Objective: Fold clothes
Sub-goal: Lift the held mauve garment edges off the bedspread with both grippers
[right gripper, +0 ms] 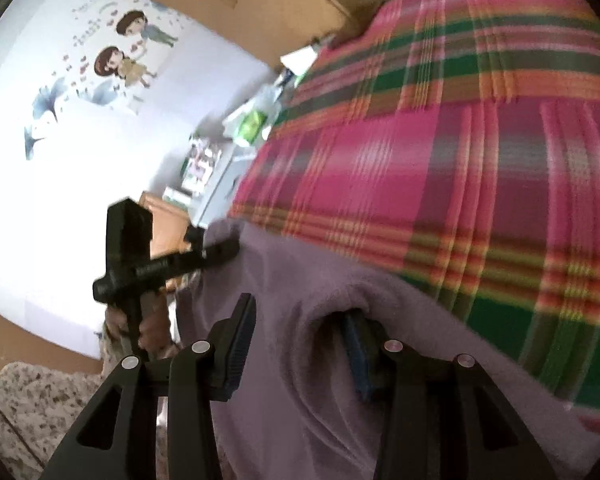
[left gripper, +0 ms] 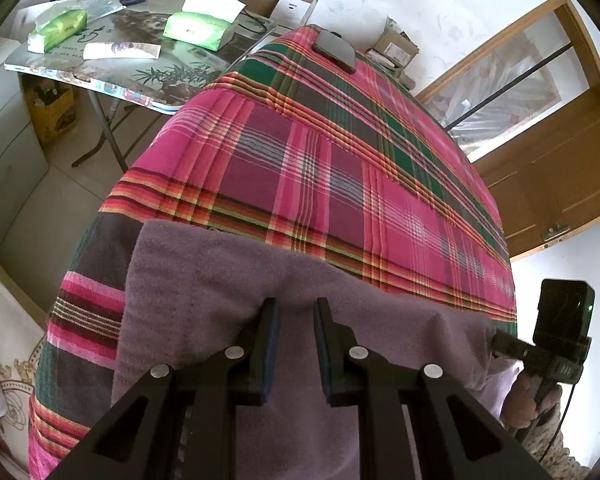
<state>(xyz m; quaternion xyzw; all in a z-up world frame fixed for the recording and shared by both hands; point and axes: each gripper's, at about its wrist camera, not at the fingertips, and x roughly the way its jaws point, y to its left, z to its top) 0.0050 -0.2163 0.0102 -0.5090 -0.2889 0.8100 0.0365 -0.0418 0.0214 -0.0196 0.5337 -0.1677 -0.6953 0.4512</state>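
The left hand-held gripper (left gripper: pixel 296 344) is pinching the purple garment (left gripper: pixel 228 280) against the plaid bed (left gripper: pixel 340 152), anchoring it, while the right hand-held gripper (right gripper: pixel 296 344) is standing half open astride a fold, not gripping.

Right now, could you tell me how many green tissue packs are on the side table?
2: one green tissue pack near the side table's left end, another toward its middle. Others may be hidden outside the view.
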